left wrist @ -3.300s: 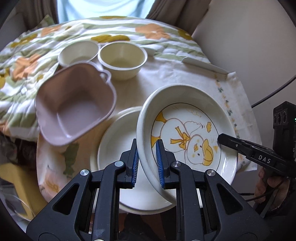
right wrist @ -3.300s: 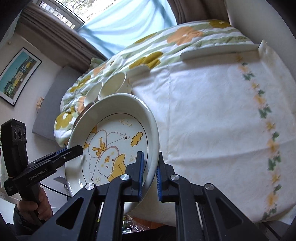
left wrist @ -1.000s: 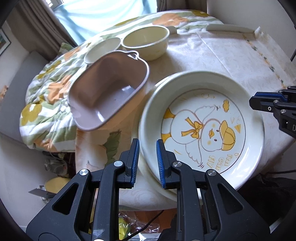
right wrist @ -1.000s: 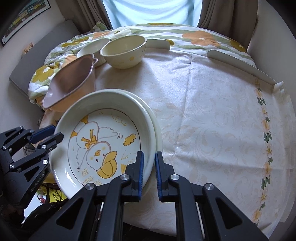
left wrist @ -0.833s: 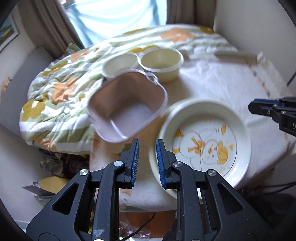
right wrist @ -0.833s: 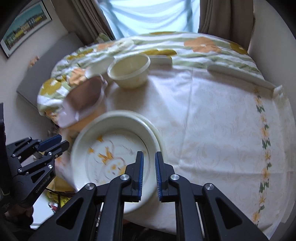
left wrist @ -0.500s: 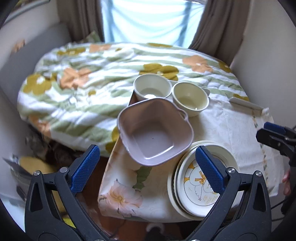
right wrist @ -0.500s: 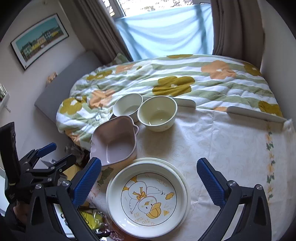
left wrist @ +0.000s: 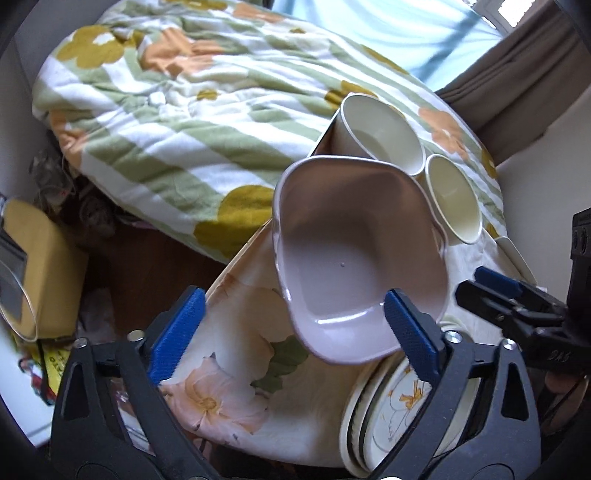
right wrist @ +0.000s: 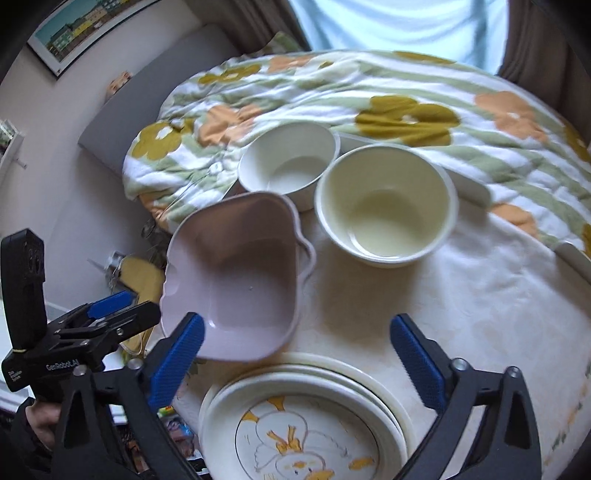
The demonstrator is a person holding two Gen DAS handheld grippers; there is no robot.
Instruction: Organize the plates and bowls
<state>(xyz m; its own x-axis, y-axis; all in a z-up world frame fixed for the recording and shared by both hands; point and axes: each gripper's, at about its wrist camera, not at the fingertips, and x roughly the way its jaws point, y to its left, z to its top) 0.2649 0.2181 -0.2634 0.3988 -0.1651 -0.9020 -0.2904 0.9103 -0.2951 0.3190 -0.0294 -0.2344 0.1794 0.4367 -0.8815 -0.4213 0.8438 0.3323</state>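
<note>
duck plate (right wrist: 295, 439): lower part cut off by the right wrist view's bottom edge; in left wrist view mostly behind a gripper finger
plate underneath (right wrist: 354, 373): only rim shows
pink dish (left wrist: 354, 258): near edge hides table behind it
framed picture (right wrist: 85, 26): cropped, blurred
floor clutter (left wrist: 40, 362): unidentifiable

Home bedroom: floral quilt (right wrist: 388, 99), curtains (left wrist: 517, 81)
</note>
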